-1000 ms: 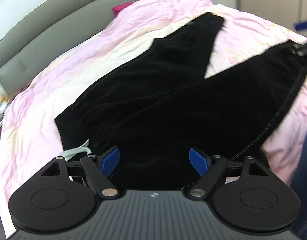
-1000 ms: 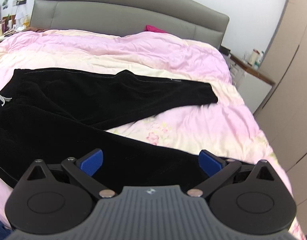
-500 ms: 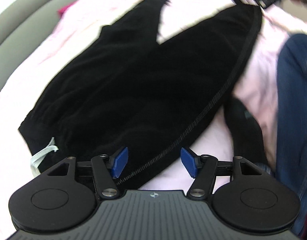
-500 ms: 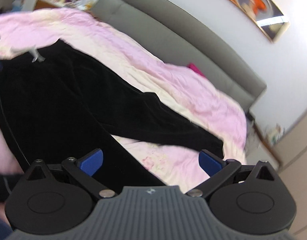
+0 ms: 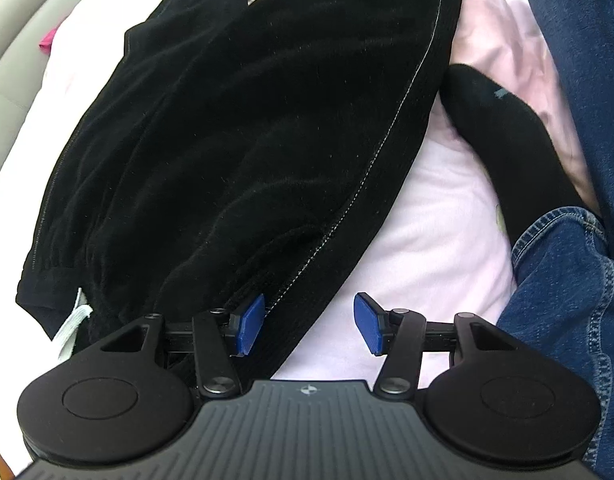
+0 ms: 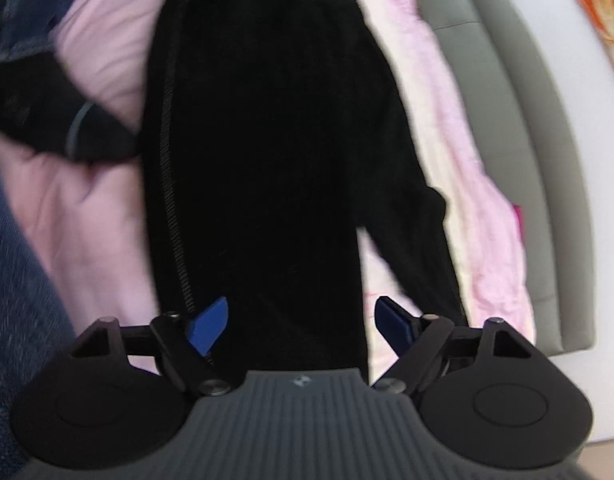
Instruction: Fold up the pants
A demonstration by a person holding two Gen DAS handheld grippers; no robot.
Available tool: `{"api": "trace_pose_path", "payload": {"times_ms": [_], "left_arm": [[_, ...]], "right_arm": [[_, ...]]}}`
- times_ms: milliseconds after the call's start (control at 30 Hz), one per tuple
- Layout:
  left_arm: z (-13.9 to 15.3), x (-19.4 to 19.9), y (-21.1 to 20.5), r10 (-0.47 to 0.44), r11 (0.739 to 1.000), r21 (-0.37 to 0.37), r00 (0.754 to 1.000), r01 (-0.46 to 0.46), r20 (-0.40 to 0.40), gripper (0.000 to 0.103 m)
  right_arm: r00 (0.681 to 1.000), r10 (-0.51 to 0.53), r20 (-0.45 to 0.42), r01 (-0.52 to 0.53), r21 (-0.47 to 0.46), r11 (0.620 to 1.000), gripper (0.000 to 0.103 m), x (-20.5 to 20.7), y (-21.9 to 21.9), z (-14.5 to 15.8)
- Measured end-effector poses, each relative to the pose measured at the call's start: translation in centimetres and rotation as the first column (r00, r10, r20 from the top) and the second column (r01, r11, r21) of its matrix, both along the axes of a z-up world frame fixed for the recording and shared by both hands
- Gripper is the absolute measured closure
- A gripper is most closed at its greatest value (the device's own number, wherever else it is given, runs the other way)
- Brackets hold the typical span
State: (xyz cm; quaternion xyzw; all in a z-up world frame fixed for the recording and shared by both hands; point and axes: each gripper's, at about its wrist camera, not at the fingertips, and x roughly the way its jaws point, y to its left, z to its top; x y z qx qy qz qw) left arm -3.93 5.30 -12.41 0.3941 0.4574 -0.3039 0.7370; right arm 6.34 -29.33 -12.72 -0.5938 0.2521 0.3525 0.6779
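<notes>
My left tongs [image 5: 309, 324] and right tongs [image 6: 303, 326], both released, straddle soft, limp black pants [image 5: 235, 128]; I judge the seamed edge at 12 o'clock the best hold.

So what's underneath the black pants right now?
The black pants lie spread on a pink quilt, which shows along both sides and near the left hand-held gripper. Whatever sits directly beneath the fabric is covered and cannot be seen.

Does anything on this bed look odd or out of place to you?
Yes: a foot in a black sock, below a blue denim cuff, rests on the pink duvet right beside the black pants. Both tongs are open.
</notes>
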Motion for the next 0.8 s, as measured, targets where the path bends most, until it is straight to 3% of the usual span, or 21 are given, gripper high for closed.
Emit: {"api": "trace_pose_path", "payload": {"times_ms": [133, 300, 433, 500, 567, 667, 800], "left_arm": [[-0.5, 0.6, 0.2, -0.014, 1.000, 0.003, 1.000, 0.014, -0.023, 0.041], [-0.9, 0.1, 0.2, -0.063, 0.998, 0.010, 0.997, 0.063, -0.038, 0.041], [-1.3, 0.8, 0.4, -0.032, 0.999, 0.008, 0.998, 0.033, -0.053, 0.041], [-1.3, 1.2, 0.4, -0.017, 1.000, -0.002, 0.998, 0.017, -0.063, 0.046], [-1.3, 1.8, 0.6, 0.002, 1.000, -0.001, 0.998, -0.002, -0.059, 0.063], [-1.1, 2.7, 1.1, 0.033, 0.999, -0.035, 0.995, -0.036, -0.090, 0.075], [-0.5, 3.6, 1.9, 0.063, 0.994, -0.081, 0.989, -0.074, -0.131, 0.081]], "right_arm": [[0.994, -0.024, -0.105, 0.027, 0.025, 0.999, 0.038, 1.7, -0.5, -1.1], [0.975, 0.020, -0.220, -0.017, 0.016, 1.000, 0.045, 2.4, -0.7, -1.7], [0.955, 0.050, -0.292, -0.051, 0.003, 0.999, 0.052, 2.9, -0.3, -2.1], [0.948, 0.070, -0.311, -0.076, -0.005, 0.997, 0.053, 2.9, -0.2, -2.3], [0.941, 0.090, -0.326, -0.100, -0.014, 0.995, 0.061, 2.7, 0.1, -2.1], [0.929, 0.103, -0.354, -0.117, -0.018, 0.993, 0.064, 2.8, 0.2, -2.1], [0.919, 0.088, -0.383, -0.100, -0.013, 0.995, 0.066, 2.6, 0.2, -2.7]]}}
